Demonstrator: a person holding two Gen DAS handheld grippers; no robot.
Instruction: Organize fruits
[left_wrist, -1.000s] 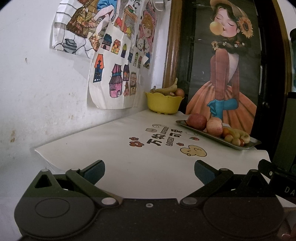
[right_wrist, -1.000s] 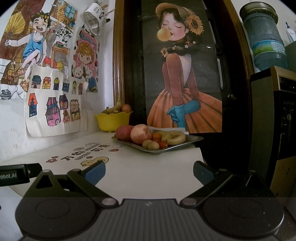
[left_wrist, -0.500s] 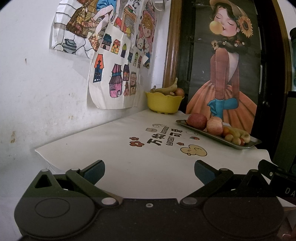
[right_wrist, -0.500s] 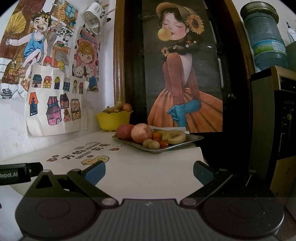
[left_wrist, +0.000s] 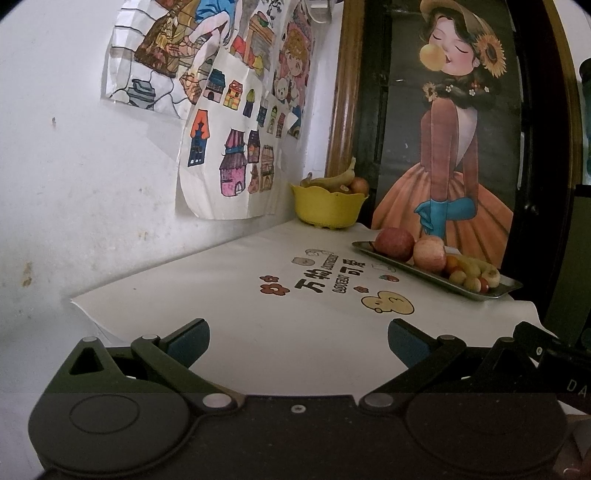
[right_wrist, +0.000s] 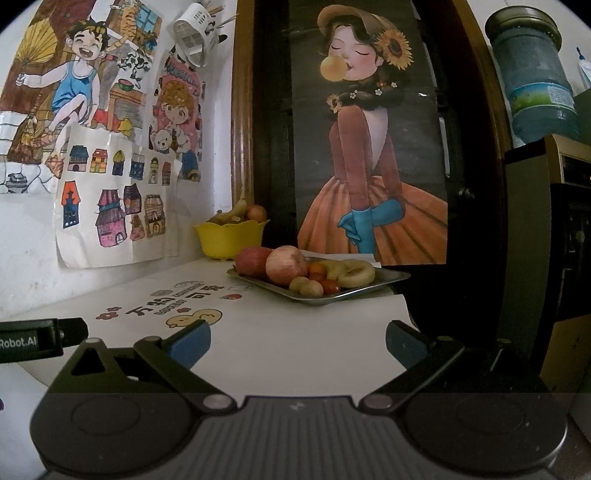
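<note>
A metal tray (left_wrist: 495, 292) on the white table holds two red apples (left_wrist: 395, 243), small tomatoes and several small yellowish fruits. It also shows in the right wrist view (right_wrist: 391, 277) with the apples (right_wrist: 286, 264) at its left end. A yellow bowl (left_wrist: 327, 208) with a banana and a round fruit stands at the back by the wall; it also shows in the right wrist view (right_wrist: 229, 238). My left gripper (left_wrist: 298, 341) is open and empty above the table's near edge. My right gripper (right_wrist: 298, 341) is open and empty, short of the tray.
The table carries a white mat (left_wrist: 236, 295) with printed characters and a duck. Drawings hang on the left wall (left_wrist: 74, 184). A dark door with a girl poster (right_wrist: 369, 147) stands behind. A cabinet with a water bottle (right_wrist: 532, 74) is at the right.
Both grippers have drifted very slightly; the view is nearly the same. The fruits have not moved.
</note>
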